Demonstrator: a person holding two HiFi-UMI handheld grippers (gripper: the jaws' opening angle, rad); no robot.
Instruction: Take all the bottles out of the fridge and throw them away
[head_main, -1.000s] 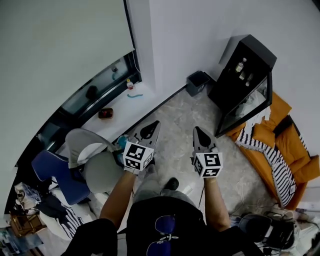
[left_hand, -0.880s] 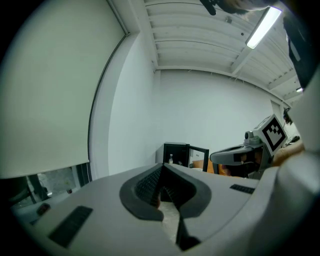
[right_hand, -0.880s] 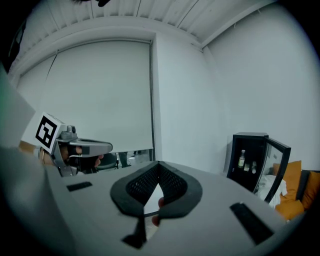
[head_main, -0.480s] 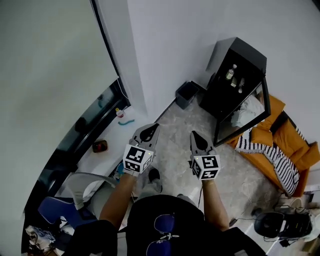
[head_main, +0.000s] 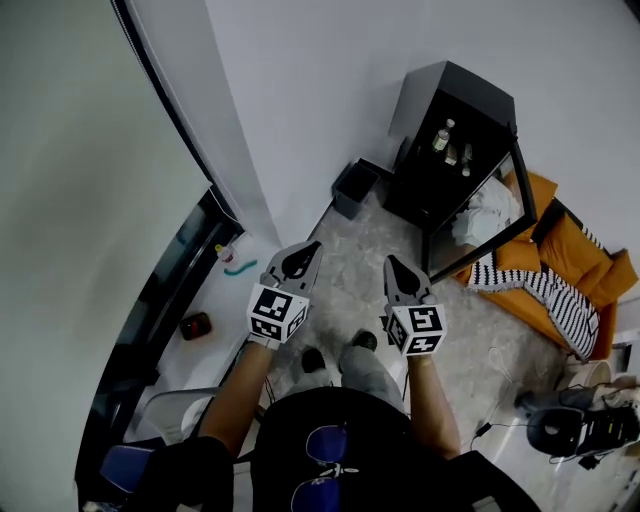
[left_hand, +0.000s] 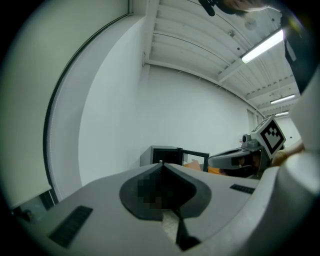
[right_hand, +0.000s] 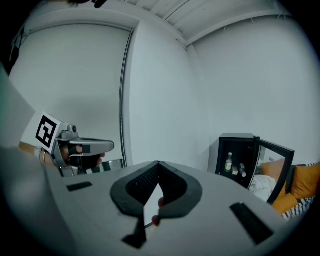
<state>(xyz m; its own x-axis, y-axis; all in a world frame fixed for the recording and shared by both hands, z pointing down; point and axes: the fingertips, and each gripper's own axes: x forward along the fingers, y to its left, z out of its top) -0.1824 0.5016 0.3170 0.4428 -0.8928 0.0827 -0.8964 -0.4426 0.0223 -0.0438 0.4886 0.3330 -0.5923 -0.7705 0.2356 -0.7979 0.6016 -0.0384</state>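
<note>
The small black glass-door fridge (head_main: 455, 88) stands open against the white wall. On its upper shelf stand clear upright bottles (head_main: 441, 135) (three, perhaps; they are tiny here). Well short of the fridge, the right gripper (head_main: 392, 264) is nearer it than the left gripper (head_main: 308, 250); both are clenched empty.

Black fridge (head_main: 462, 88), orange cushions (head_main: 588, 268) (black-and-white striped cloth (head_main: 553, 298))
</note>
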